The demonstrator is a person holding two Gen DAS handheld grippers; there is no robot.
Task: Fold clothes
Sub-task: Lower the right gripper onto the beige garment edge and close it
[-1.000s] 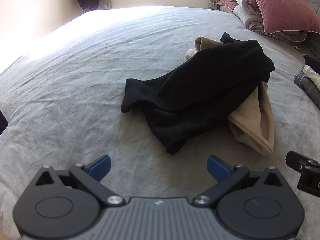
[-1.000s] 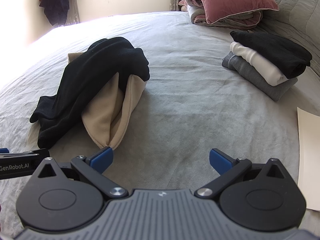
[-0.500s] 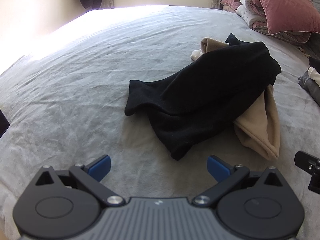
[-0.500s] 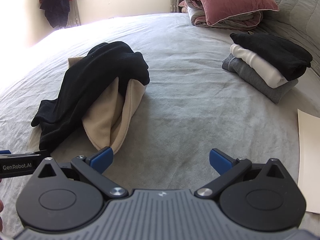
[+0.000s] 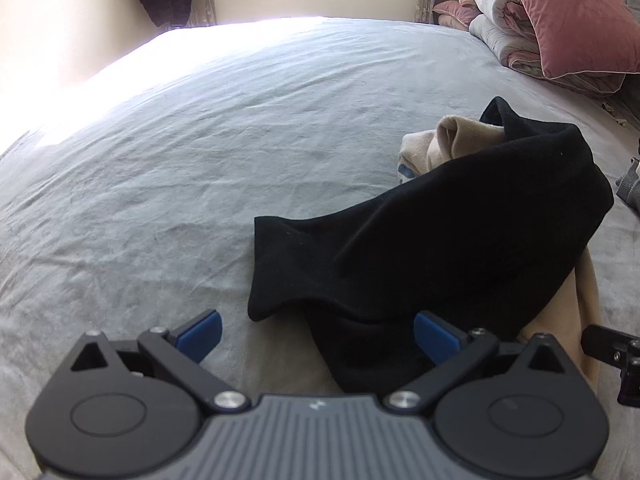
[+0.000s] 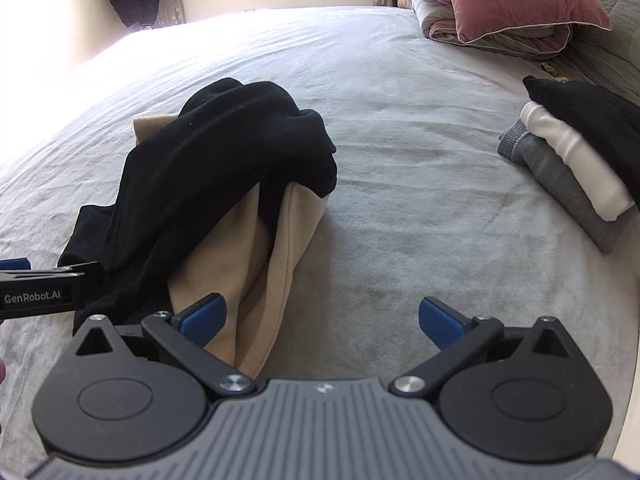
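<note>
Both hand-held grippers hover low over the grey bed (image 5: 168, 168), and both are spread wide with nothing between the blue pads. The left hand-held gripper (image 5: 316, 330) sits right at the near end of the black garment (image 5: 460, 232); its right pad already shows against the dark cloth. That garment runs long from this near end up and away to the right, draped over a beige garment (image 6: 260, 264). The right hand-held gripper (image 6: 322, 316) has its left pad over the beige hem, open bed under the rest. Off to the right, well apart, waits a folded stack (image 6: 576, 160). By my read, the left is nearer the black piece's free corner, so it looks best placed to pinch first.
</note>
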